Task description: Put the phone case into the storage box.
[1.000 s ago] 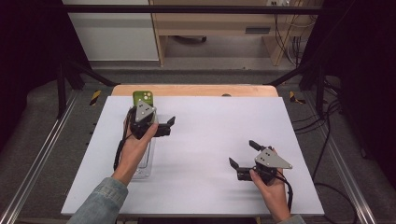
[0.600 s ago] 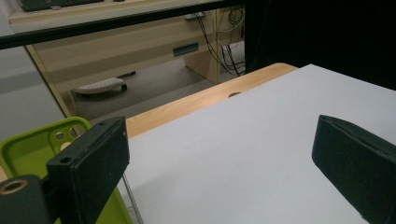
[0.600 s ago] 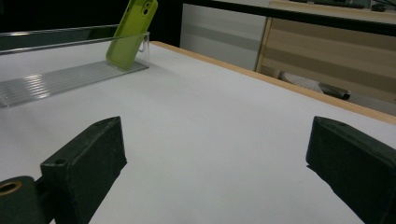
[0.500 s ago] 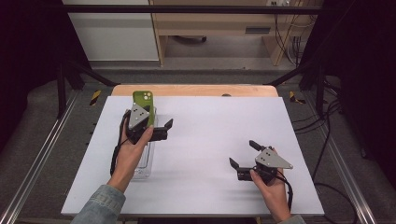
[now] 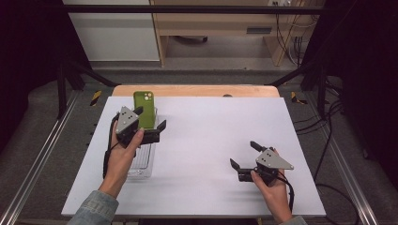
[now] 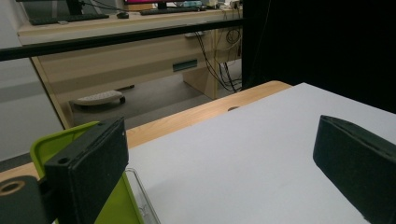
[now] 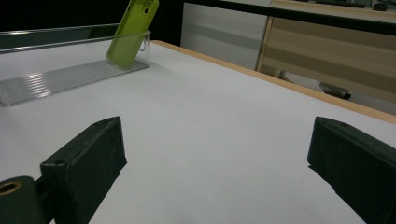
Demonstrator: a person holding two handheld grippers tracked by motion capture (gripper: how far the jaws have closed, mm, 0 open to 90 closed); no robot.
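Note:
A green phone (image 5: 144, 108) leans upright at the far end of a clear plastic tray (image 5: 141, 164) on the left of the white table. My left gripper (image 5: 151, 118) hovers open just right of the phone. In the left gripper view the phone (image 6: 60, 140) shows close behind the left jaw, the tray rim (image 6: 140, 196) lies below, and the left gripper (image 6: 224, 172) has only bare table between its jaws. My right gripper (image 5: 243, 154) rests open and empty near the front right. In the right gripper view, beyond my right gripper (image 7: 215, 177), stand the phone (image 7: 130, 32) and tray (image 7: 60, 70).
The white table top (image 5: 211, 122) lies on a wooden bench whose far edge (image 5: 197, 90) shows beyond it. Metal rails (image 5: 42, 159) run along both sides. A desk and cables (image 5: 291, 42) stand behind the table.
My left gripper has drawn back a little toward the person and to the left, uncovering more of the green phone. The right gripper has stayed put.

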